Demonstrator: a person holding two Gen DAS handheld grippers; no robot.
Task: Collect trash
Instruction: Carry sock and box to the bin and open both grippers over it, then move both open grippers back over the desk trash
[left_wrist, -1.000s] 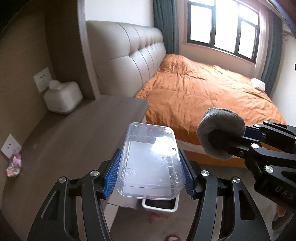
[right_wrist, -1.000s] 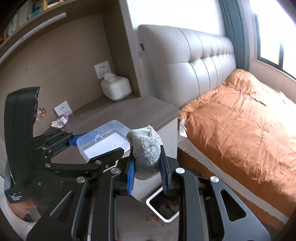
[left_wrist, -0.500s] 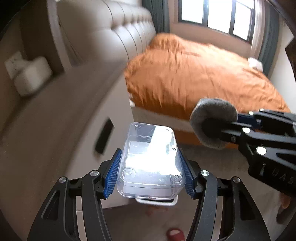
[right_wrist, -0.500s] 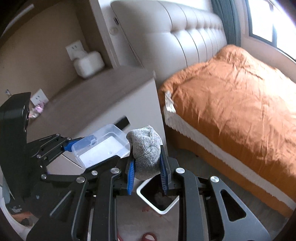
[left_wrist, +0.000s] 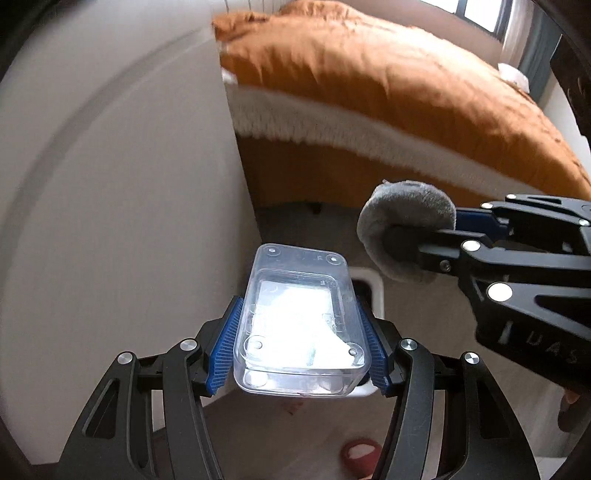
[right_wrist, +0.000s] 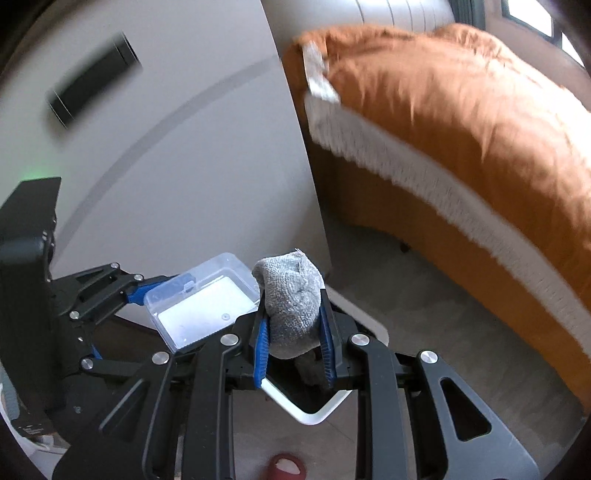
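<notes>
My left gripper is shut on a clear plastic box, held level in the air; the box also shows in the right wrist view. My right gripper is shut on a bunched grey cloth, which also shows at the right of the left wrist view. A white trash bin stands on the floor directly below both grippers; in the left wrist view only its rim shows behind the box.
A white cabinet side rises close on the left, with a dark handle slot. A bed with an orange quilt fills the right. A red slipper lies on the floor in front of the bin.
Both grippers have dropped from tabletop height to beside the cabinet and tilted down toward the floor. The bin is now right under them. Both still hold their loads.
</notes>
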